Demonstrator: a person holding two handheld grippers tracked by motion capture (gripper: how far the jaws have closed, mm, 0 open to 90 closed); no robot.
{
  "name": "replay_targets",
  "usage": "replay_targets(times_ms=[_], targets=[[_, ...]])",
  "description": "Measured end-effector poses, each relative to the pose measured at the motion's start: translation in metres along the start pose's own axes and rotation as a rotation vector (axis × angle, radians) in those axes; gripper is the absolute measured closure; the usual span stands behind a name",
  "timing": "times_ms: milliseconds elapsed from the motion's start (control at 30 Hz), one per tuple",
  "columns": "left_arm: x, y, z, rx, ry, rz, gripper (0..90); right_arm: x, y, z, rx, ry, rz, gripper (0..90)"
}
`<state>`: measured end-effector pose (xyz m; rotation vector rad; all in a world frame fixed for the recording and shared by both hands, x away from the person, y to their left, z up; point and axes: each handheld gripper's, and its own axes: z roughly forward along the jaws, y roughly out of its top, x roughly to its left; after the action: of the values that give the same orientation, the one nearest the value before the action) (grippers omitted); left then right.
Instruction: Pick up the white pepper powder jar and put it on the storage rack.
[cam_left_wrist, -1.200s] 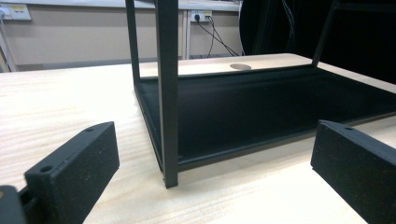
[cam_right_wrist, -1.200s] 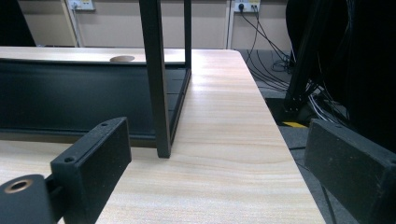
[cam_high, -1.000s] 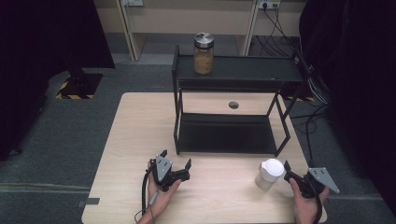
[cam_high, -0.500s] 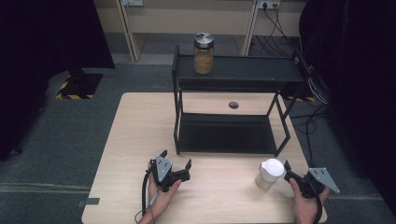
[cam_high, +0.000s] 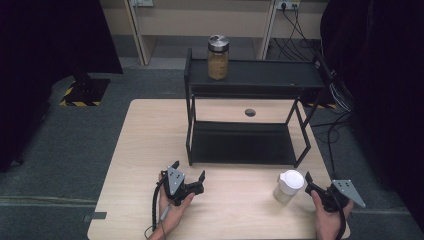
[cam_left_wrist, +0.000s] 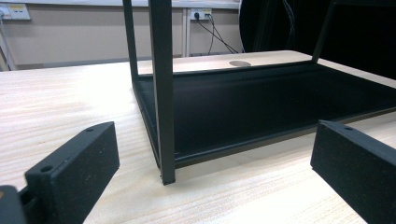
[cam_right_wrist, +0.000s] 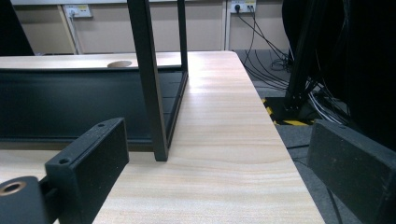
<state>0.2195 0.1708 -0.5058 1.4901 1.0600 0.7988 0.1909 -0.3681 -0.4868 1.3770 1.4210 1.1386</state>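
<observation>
Looks like pre-grasp stage: left gripper (cam_high: 189, 176) idling on the counter (cam_high: 140, 145) with jaws spread wide, white-lidded cup (cam_high: 288, 186) sitting just left of the right gripper (cam_high: 311, 183), jaws also spread and empty, so probably needs swinging left around the cup next.

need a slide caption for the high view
Two open grippers, left and right, rest before a black rack; white cup beside the right.

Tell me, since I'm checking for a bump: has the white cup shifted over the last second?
No. The white cup keeps its spot on the table, just before the black rack's front right leg, beside the right gripper.
</observation>
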Motion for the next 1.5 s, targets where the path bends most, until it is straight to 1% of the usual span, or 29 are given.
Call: replay_targets(times_ms=[67,200,233,367,500,667,800,867,967,1133,1200,1300,1500], targets=[[0.000,0.000,0.000,0.000,0.000,0.001,0.3,-0.001,-0.001,0.000,-0.005,0.000,0.006,5.1],[0.000,0.000,0.000,-0.002,0.001,0.004,0.3,-0.004,-0.002,-0.002,-0.021,0.003,0.052,4.5],[0.000,0.000,0.000,-0.002,0.001,0.004,0.3,-0.004,-0.002,-0.003,-0.028,0.002,0.054,4.5],[0.000,0.000,0.000,0.000,0.000,-0.001,0.3,-0.006,0.003,-0.010,-0.076,0.009,0.074,4.4],[0.000,0.000,0.000,0.000,0.001,0.000,0.3,-0.006,0.010,-0.018,-0.125,0.053,0.070,4.5],[0.000,0.000,0.000,-0.001,0.002,0.000,0.3,-0.004,0.019,-0.024,-0.184,0.138,0.059,4.5],[0.000,0.000,0.000,0.000,0.001,0.001,0.3,-0.005,0.025,-0.028,-0.218,0.210,0.053,4.5],[-0.001,0.000,0.000,-0.001,0.002,0.004,0.2,-0.007,0.026,-0.028,-0.229,0.253,0.042,4.3],[-0.001,0.000,0.000,-0.002,0.002,0.004,0.3,-0.011,0.027,-0.027,-0.235,0.309,0.006,4.3],[-0.001,0.000,0.000,-0.002,0.002,0.004,0.3,-0.019,0.028,-0.023,-0.241,0.391,-0.027,4.3],[-0.001,0.000,0.000,-0.002,0.002,0.005,0.2,-0.026,0.031,-0.021,-0.231,0.445,-0.044,4.4],[-0.001,0.000,0.000,-0.002,0.002,0.006,0.3,-0.032,0.035,-0.017,-0.213,0.502,-0.079,4.4],[-0.001,0.000,0.000,-0.002,0.001,0.006,0.3,-0.043,0.046,-0.002,-0.115,0.629,-0.158,5.1]])
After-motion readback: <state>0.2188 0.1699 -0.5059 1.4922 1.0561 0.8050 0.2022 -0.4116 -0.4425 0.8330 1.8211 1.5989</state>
